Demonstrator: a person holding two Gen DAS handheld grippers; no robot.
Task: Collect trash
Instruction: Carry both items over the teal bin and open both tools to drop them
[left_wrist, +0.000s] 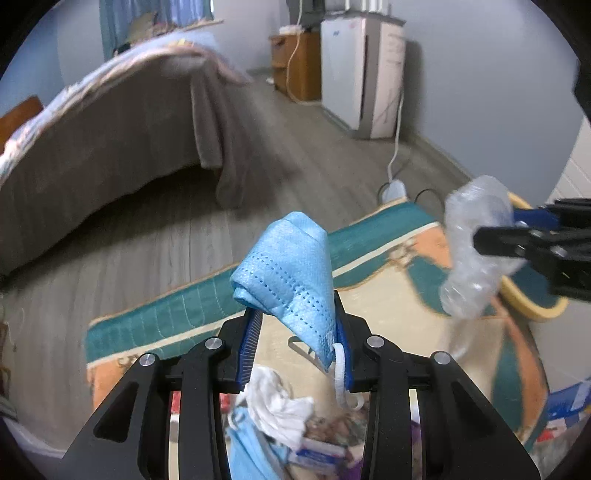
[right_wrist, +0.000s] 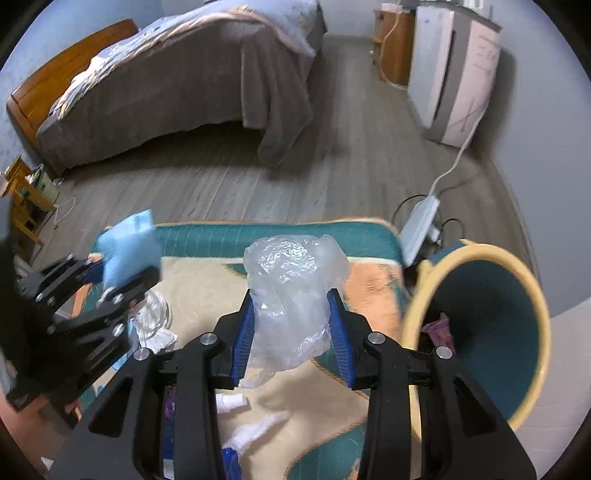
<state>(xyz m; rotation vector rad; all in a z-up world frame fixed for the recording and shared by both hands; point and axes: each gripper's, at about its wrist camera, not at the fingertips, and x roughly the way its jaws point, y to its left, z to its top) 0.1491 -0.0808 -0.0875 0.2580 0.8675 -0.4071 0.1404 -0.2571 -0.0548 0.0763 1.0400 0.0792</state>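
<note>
Trash is in both my grips: the left hand-held gripper (left_wrist: 297, 325) is clamped on a folded blue face mask (left_wrist: 286, 273), and the right hand-held gripper (right_wrist: 291, 332) is pinched on a crumpled clear plastic bag (right_wrist: 293, 295) that bulges above and below the fingers. More litter lies on the patterned rug (right_wrist: 199, 280) beneath: a white tissue wad (left_wrist: 275, 402), another blue mask (left_wrist: 251, 446) and some small packets I cannot identify.

What matters for the drop is the bin (right_wrist: 532, 295), teal inside with a cream rim. It sits just to the right of the right hand-held gripper, its mouth tipped toward me, and some purple scrap (right_wrist: 439, 328) is already inside. The right hand is clearly nearer; the left one, with the mask, is well off to the left, so I judge the bag should go in first.

The bin's base is cut off by the lens edge, and motion blur smears the rim.
</note>
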